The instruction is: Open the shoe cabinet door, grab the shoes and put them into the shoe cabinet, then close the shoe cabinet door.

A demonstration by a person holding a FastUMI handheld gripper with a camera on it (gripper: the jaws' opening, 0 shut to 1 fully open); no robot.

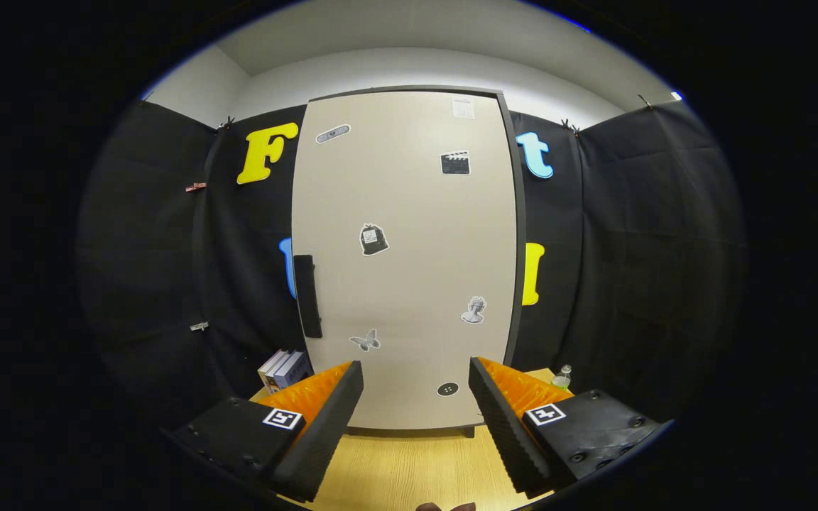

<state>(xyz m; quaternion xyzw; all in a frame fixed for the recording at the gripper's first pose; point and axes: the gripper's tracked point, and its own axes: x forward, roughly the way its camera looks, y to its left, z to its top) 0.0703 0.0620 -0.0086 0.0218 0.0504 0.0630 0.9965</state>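
A tall beige shoe cabinet (409, 255) stands on the wooden table (409, 468), straight ahead beyond my fingers. Its door is closed and carries several small stickers. A dark vertical handle (307, 296) sits on the door's left edge, above and beyond my left finger (324, 426). My gripper (416, 376) is open, its fingers spread wide with nothing between them, still some way back from the door. At the near table edge, below the fingers, a small dark rounded tip (444, 507) peeks in; I cannot tell what it is.
Several books (285, 369) stand left of the cabinet's foot, behind my left finger. A small clear bottle (562, 377) stands to the cabinet's right, beyond my right finger. Black cloth walls close in the booth on both sides.
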